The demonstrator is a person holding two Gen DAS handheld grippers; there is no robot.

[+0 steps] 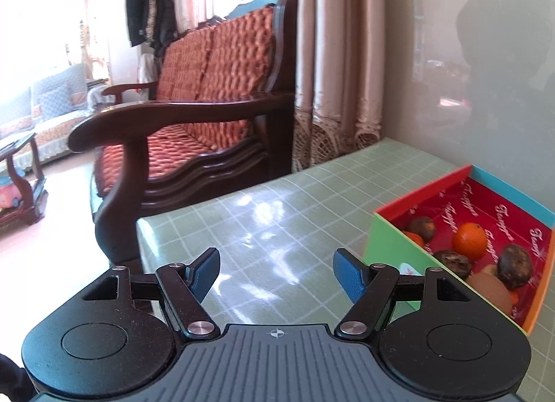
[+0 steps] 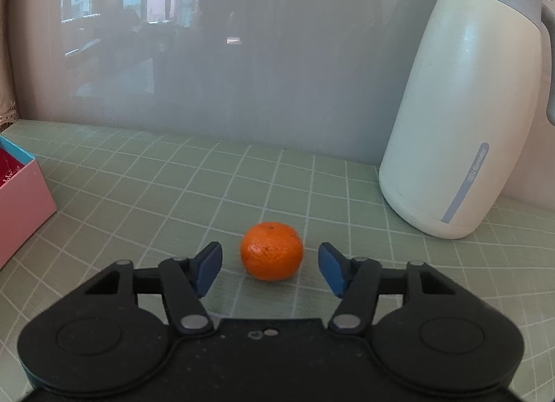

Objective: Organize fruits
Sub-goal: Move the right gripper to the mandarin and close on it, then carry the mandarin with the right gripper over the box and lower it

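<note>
The right tongs (image 2: pixel 270 268) stand open on either side of a tangerine (image 2: pixel 271 251), pads not touching it. The tangerine sits on the green checked surface (image 2: pixel 173 186), toward its back edge, with a white jug (image 2: pixel 464 117) near the back right. The left tongs (image 1: pixel 276 271) gape empty over the surface's left edge, beside a box (image 1: pixel 392 239) of fruit.

A home living room: cushioned wooden sofa (image 1: pixel 194 96), curtains (image 1: pixel 333 55), hung coats (image 1: pixel 151 6), oilcloth-covered table (image 1: pixel 277 214).
</note>
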